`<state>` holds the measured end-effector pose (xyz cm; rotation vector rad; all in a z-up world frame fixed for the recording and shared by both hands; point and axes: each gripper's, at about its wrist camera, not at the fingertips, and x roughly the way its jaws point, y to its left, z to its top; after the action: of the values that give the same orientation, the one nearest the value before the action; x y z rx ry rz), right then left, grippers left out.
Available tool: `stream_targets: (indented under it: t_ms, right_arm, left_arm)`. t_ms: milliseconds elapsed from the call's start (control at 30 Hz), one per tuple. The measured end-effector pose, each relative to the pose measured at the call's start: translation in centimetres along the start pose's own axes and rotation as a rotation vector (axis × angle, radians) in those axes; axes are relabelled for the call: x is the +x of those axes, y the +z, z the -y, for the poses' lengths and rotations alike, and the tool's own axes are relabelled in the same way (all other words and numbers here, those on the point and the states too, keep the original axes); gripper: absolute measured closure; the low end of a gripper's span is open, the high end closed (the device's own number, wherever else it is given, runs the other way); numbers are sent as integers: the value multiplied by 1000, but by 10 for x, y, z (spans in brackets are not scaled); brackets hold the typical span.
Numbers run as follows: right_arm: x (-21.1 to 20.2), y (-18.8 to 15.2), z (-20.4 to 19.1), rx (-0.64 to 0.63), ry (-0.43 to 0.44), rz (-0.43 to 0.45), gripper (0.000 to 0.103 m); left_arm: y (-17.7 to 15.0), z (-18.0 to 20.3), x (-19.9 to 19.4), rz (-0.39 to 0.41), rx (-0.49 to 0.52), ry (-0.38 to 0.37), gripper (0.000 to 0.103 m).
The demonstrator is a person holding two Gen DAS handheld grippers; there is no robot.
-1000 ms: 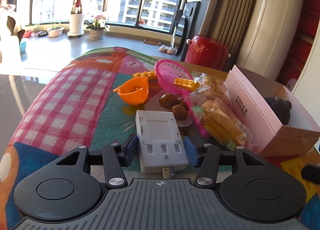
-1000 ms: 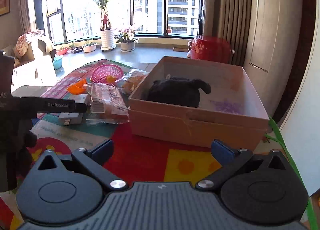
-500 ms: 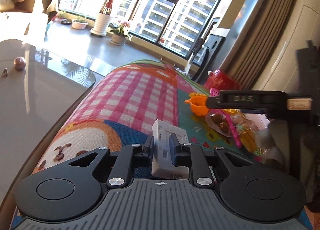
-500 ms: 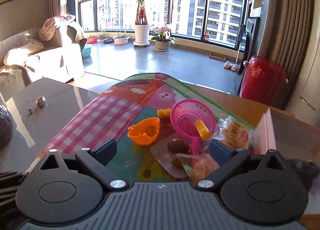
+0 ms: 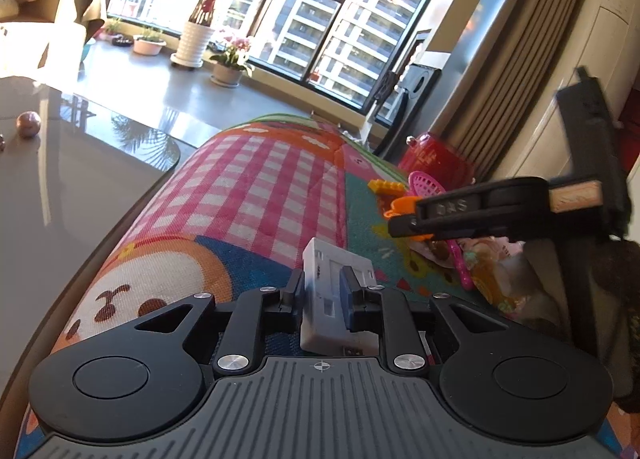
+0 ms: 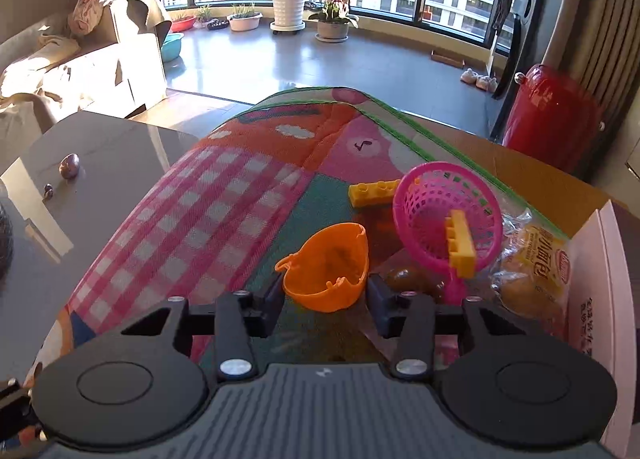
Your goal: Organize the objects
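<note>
My left gripper [image 5: 322, 293] is shut on a white rectangular battery charger [image 5: 334, 283], held tilted on edge above the colourful mat [image 5: 256, 187]. My right gripper [image 6: 325, 299] is open, its fingers on either side of an orange plastic cup [image 6: 326, 273] on the mat; I cannot tell whether they touch it. The right gripper also shows in the left wrist view as a dark bar [image 5: 480, 213] over the toys. A pink basket [image 6: 446, 225] holds a yellow brick [image 6: 462, 245]; another yellow brick [image 6: 374, 192] lies behind it.
A packet of bread [image 6: 532, 271] and brown round items [image 6: 404, 279] lie right of the cup. A pink cardboard box [image 6: 596, 299] stands at the right edge. A red bin [image 6: 552, 119] stands beyond the table. A grey glass tabletop [image 6: 80, 187] lies to the left.
My left gripper closed on the charger and lifted it, tilted on edge. My right gripper swung from the box over to the toys and came down around the orange cup.
</note>
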<state>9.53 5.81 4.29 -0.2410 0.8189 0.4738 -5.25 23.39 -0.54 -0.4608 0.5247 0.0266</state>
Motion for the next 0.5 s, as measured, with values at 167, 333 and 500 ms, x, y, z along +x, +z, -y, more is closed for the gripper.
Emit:
stream_targets:
  t_ms: [167, 333, 500]
  right_arm:
    - [-69, -48, 14, -34, 55, 45, 59]
    - [-120, -103, 46, -5, 12, 78, 59]
    - [-139, -151, 75, -4, -93, 93, 59]
  left_arm:
    - [1, 15, 6, -33, 82, -18, 82]
    - [-4, 53, 18, -105, 243, -68, 71]
    - [-13, 92, 31, -145, 362, -81, 67]
